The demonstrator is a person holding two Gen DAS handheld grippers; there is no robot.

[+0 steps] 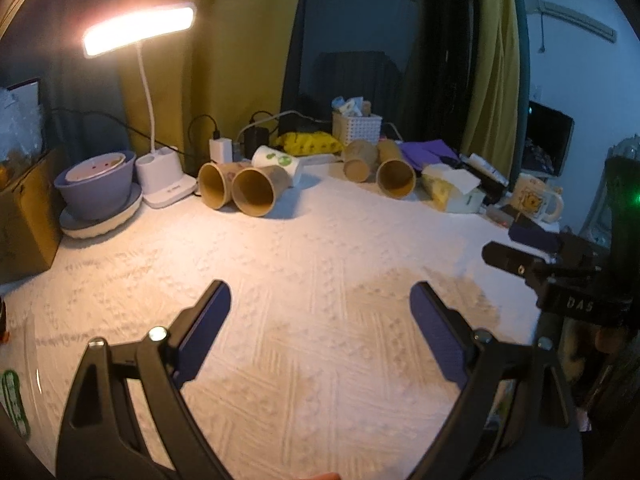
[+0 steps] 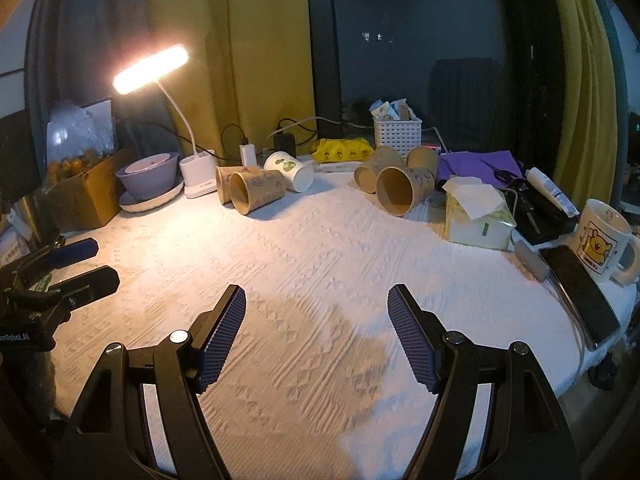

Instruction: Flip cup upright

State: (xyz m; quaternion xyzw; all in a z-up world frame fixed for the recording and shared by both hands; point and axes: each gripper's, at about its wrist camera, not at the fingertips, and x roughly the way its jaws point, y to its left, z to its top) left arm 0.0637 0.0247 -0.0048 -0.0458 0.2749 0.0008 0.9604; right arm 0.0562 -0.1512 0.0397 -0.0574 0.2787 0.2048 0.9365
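Several brown paper cups lie on their sides at the far edge of the white textured table [image 1: 304,264]. One pair [image 1: 256,190] lies left of centre next to a white cup with green print [image 1: 280,160]; another group [image 1: 394,176] lies right of centre. In the right wrist view these are the left pair [image 2: 256,192], the white cup [image 2: 290,170] and the right group [image 2: 402,190]. My left gripper [image 1: 320,300] is open and empty, well short of the cups. My right gripper [image 2: 316,304] is open and empty too. Each gripper shows at the edge of the other's view.
A lit desk lamp [image 1: 138,34] stands at the back left beside a purple bowl on a plate [image 1: 96,184] and a cardboard box [image 1: 24,216]. A tissue box [image 2: 478,218], a mug [image 2: 600,238], a phone [image 2: 578,292] and a white basket [image 2: 396,134] crowd the right and back.
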